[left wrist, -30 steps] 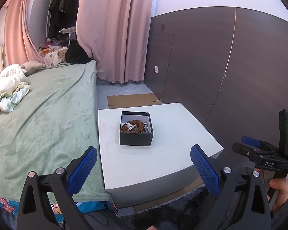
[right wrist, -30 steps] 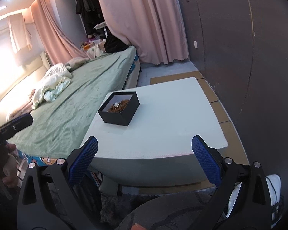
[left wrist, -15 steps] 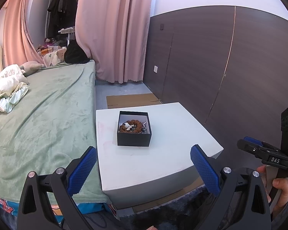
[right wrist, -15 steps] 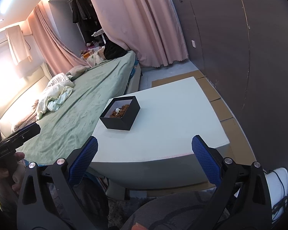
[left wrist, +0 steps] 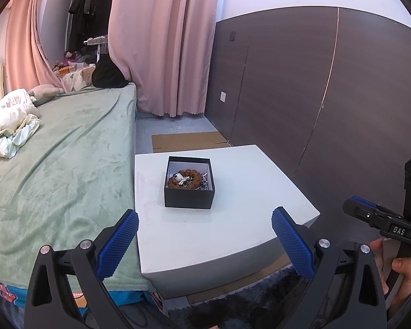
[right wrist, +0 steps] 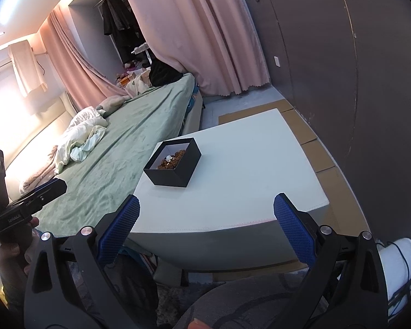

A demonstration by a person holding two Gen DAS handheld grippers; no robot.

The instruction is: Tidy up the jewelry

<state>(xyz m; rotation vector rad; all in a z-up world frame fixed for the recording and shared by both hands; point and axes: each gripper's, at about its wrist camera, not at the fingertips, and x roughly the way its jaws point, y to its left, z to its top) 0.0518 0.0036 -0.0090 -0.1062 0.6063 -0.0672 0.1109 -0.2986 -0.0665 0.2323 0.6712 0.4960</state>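
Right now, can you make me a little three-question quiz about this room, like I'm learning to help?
1. True or false: the black box has its lid on.
2. What does the box stand on? A) the green bed B) the white table C) the floor
3. Fill in: both the left tongs and the right tongs are ____.

Key: 1 false, it is open with a brown bead bracelet inside; 2 B; 3 open.

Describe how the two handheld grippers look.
The left gripper and right gripper match: black frames with silver bolts, and blue, knobbly-textured fingers. Seen side-on, the right gripper carries a white "DAS" label and a black block on top. The label on the left one is too small to read.
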